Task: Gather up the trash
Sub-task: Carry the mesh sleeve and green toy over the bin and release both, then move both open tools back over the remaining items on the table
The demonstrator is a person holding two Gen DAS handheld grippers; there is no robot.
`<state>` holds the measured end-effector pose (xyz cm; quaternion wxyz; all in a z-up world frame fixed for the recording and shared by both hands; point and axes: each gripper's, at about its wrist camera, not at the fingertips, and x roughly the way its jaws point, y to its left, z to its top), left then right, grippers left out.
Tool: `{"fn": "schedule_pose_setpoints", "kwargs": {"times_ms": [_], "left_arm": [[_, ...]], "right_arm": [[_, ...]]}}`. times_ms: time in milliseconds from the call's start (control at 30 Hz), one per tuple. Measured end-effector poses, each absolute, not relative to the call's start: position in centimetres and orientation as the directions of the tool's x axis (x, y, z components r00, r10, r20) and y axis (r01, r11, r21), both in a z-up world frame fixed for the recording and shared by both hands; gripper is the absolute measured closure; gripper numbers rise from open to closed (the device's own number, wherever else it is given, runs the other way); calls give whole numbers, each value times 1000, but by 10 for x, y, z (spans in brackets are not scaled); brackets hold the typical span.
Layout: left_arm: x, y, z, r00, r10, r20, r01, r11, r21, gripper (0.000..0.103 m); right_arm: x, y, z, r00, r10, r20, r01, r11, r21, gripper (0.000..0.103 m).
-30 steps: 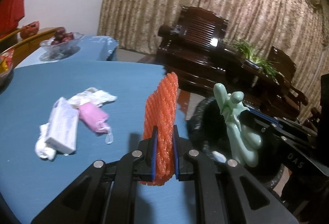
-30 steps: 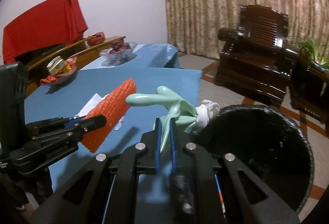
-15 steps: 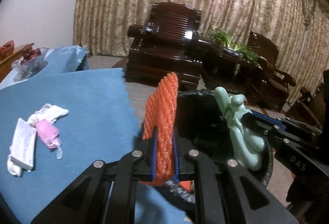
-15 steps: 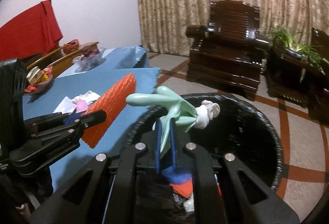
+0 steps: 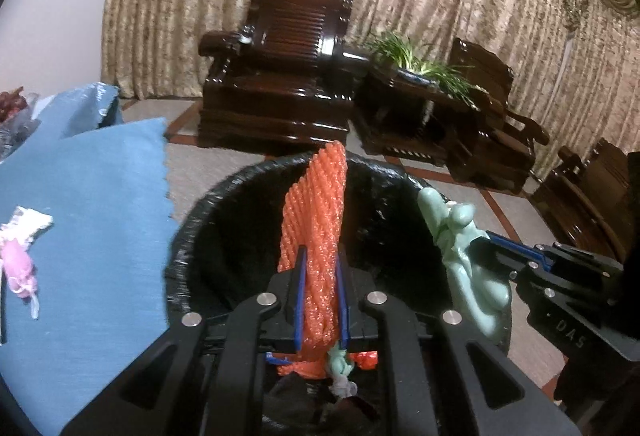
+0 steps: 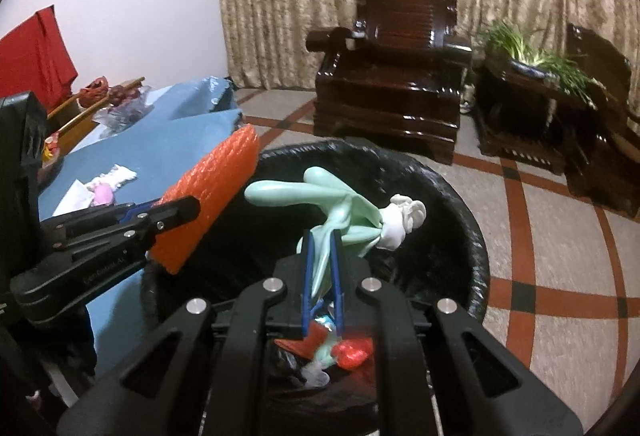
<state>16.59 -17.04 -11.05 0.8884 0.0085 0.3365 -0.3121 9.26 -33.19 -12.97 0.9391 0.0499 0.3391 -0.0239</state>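
Observation:
My left gripper [image 5: 319,256] is shut on an orange foam net sleeve [image 5: 316,203], which stands upright over the mouth of a black-lined trash bin [image 5: 192,236]. In the right wrist view the same sleeve [image 6: 212,191] juts out from the left gripper [image 6: 180,211] over the bin's left side. My right gripper [image 6: 321,240] is shut on a pale green rubber glove [image 6: 320,195] with a white cuff, held above the bin [image 6: 472,236]. From the left wrist view the glove [image 5: 460,236] hangs at the bin's right rim in the right gripper [image 5: 484,248]. Red and green scraps lie in the bin.
A table under a blue cloth [image 5: 88,195] sits left of the bin, with a pink and white wrapper [image 5: 18,256] lying on it. Dark wooden armchairs [image 5: 280,75] and a potted plant [image 5: 420,63] stand behind, before a patterned curtain. Tiled floor [image 6: 560,256] lies to the right.
Both grippers have swung from above the blue table over to the trash bin, each still clamped on its item. The bin now fills the lower middle of both views.

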Motion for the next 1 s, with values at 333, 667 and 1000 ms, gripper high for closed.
{"fn": "schedule_pose_setpoints", "kwargs": {"times_ms": [333,667,1000], "left_arm": [[173,-169,-124,534,-569,-625,570,789,-231,54],[162,-118,-105,648,-487,-586,497,853,-160,14],[147,-36,-87,756,-340,-560,345,933,-100,8]], "right_arm": [[90,-339,-144,751,-54,-658,124,991,60,64],[88,-314,-125,785,-44,-618,98,994,54,7],[104,-250,-108,798,35,-602,-1,998,57,6]]}}
